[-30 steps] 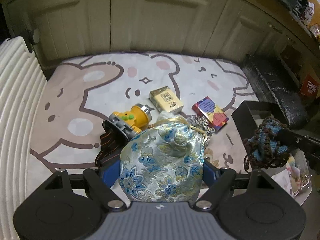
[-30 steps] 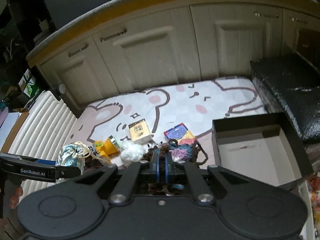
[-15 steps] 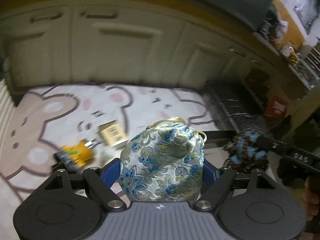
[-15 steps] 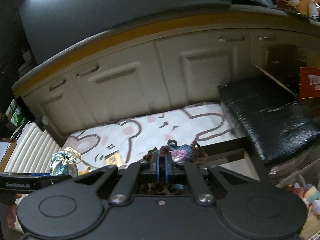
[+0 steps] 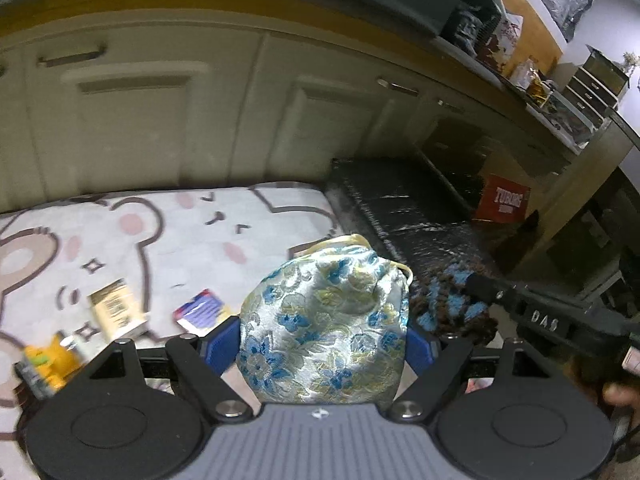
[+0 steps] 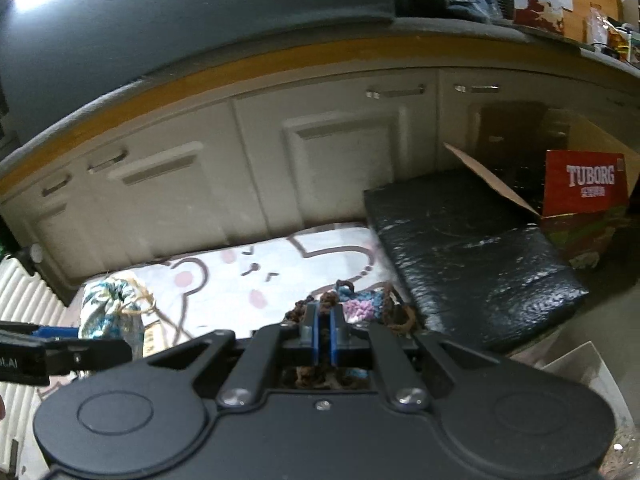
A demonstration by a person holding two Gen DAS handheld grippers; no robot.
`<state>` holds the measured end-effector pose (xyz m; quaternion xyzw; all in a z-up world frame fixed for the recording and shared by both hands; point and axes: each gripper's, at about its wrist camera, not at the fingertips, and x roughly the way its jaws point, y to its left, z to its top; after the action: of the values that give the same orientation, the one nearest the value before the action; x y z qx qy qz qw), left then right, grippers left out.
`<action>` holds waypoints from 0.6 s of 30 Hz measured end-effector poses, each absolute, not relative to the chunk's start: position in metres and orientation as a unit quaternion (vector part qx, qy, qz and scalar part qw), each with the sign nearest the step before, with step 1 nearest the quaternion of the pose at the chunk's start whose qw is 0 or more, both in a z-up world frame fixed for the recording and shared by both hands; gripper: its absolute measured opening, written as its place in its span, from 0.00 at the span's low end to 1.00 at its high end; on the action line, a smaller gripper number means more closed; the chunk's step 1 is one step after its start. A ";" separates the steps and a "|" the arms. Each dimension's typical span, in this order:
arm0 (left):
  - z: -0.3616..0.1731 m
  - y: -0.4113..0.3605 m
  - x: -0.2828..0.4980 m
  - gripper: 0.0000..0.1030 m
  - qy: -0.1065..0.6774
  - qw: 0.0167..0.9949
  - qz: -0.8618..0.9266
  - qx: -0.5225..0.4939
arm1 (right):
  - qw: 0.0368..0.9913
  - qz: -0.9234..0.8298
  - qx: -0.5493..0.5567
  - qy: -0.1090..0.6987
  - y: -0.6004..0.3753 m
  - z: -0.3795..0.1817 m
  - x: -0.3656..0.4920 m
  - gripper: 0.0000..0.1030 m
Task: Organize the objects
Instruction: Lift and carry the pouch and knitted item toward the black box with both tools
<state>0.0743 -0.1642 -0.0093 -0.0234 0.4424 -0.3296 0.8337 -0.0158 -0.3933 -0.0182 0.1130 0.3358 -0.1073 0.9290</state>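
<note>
**Ann:** Left wrist view: your left gripper (image 5: pixel 324 336) clamps the brocade pouch (image 5: pixel 324 320), lifted above the mat (image 5: pixel 192 240).

**Ben:** Your right gripper (image 6: pixel 324 320) pinches the crochet piece (image 6: pixel 360 306) nearly closed; carry both level, squeezing steadily.

Bear-print mat (image 5: pixel 168 240) carrying a tan box (image 5: pixel 114 312), a purple card pack (image 5: pixel 202 312) and a yellow toy (image 5: pixel 48 360) near its left edge.
</note>
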 end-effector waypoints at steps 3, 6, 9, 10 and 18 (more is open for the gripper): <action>-0.019 -0.188 0.083 0.80 0.443 0.828 -0.343 -0.017 | 0.925 -0.116 0.117 0.342 -0.405 -0.027 -0.013 0.06; -0.034 -0.211 0.089 0.80 0.452 0.815 -0.362 0.000 | 0.921 -0.123 0.120 0.349 -0.416 -0.036 -0.013 0.06; -0.053 -0.236 0.093 0.80 0.462 0.799 -0.384 0.037 | 0.917 -0.128 0.123 0.357 -0.425 -0.045 -0.014 0.06; -0.061 -0.247 0.094 0.80 0.463 0.793 -0.391 0.058 | 0.916 -0.130 0.124 0.359 -0.427 -0.048 -0.015 0.06; -0.107 -0.285 0.111 0.82 0.463 0.782 -0.393 0.141 | 0.908 -0.142 0.135 0.371 -0.444 -0.064 -0.011 0.06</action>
<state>0.1111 -0.2849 -0.1072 0.1407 0.4629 -0.3932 0.7819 -0.0108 -0.4436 -0.0636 0.1352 0.3713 -0.1415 0.9077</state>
